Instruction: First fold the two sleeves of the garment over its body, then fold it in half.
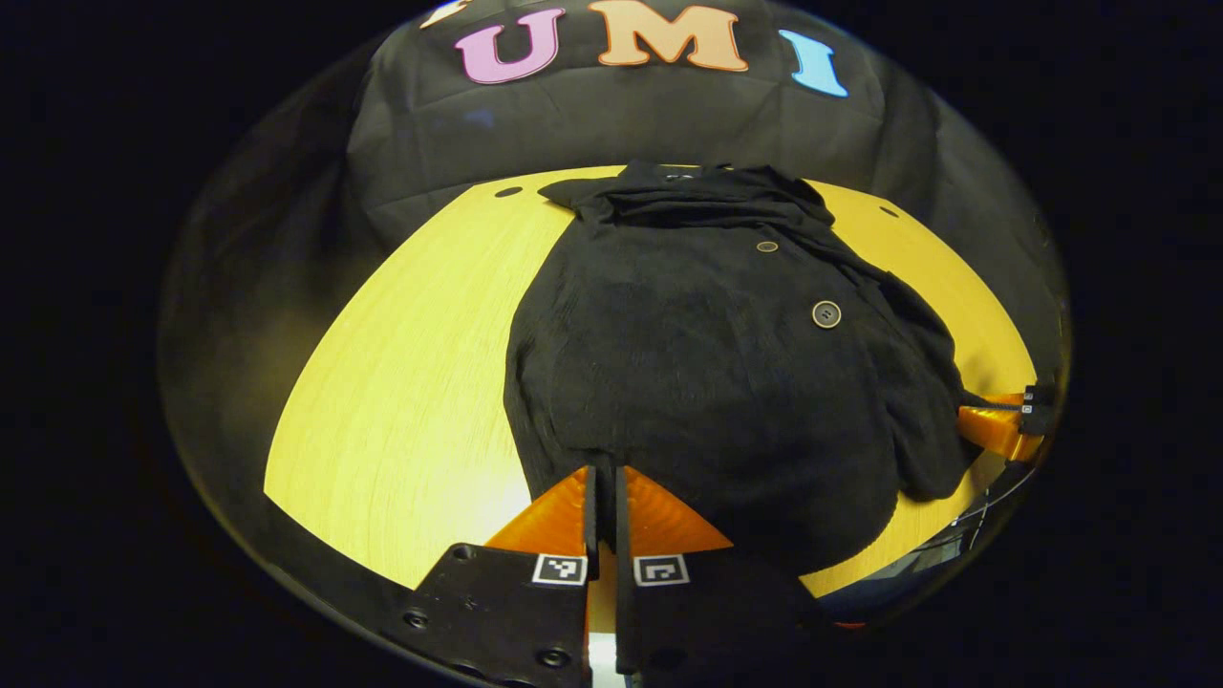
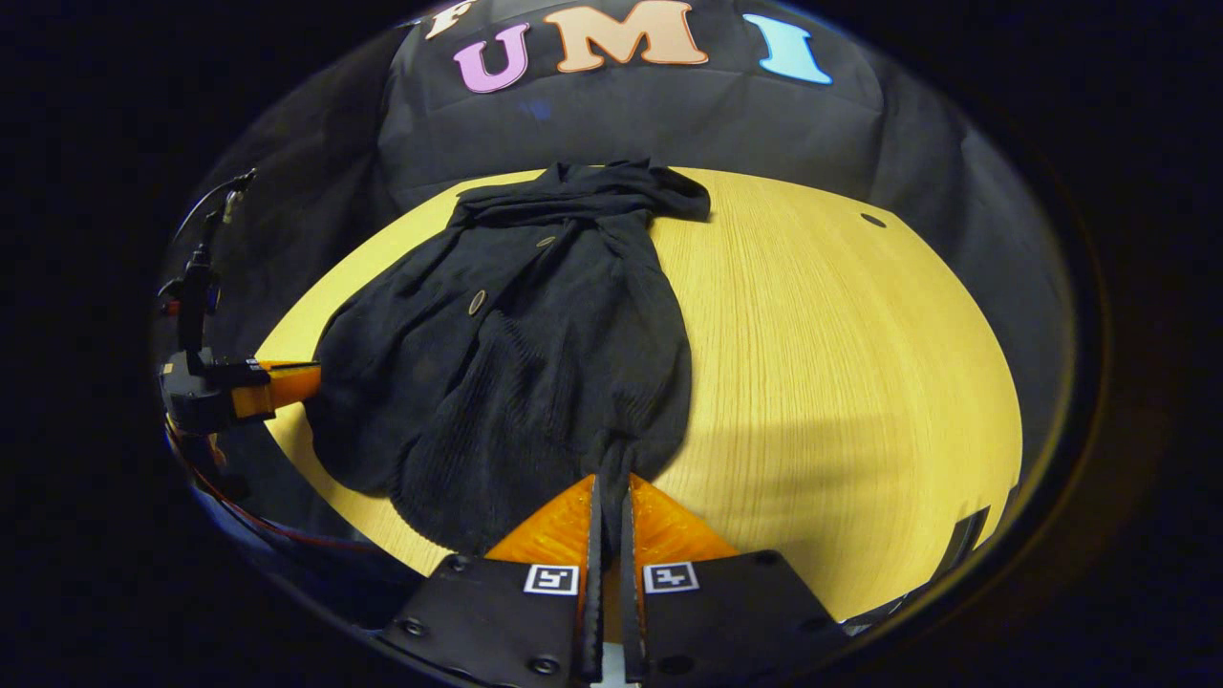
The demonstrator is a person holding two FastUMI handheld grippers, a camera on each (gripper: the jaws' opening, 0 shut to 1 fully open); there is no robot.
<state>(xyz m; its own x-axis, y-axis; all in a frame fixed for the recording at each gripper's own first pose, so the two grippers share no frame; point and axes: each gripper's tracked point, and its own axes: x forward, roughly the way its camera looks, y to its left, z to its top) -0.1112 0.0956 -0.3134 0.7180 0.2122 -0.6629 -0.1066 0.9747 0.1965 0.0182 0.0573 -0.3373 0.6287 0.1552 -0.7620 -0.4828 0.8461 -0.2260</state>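
A black garment (image 1: 726,382) lies on the yellow worktop (image 1: 401,382), sleeves folded in. Both grippers, left (image 1: 606,470) and right (image 2: 609,480), pinch its near hem, the fingertips hidden in dark cloth.

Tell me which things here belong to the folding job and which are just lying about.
Job: black garment, left gripper, right gripper, each closed at the garment's near hem.
Just there: wooden table, the booth's cloth wall.
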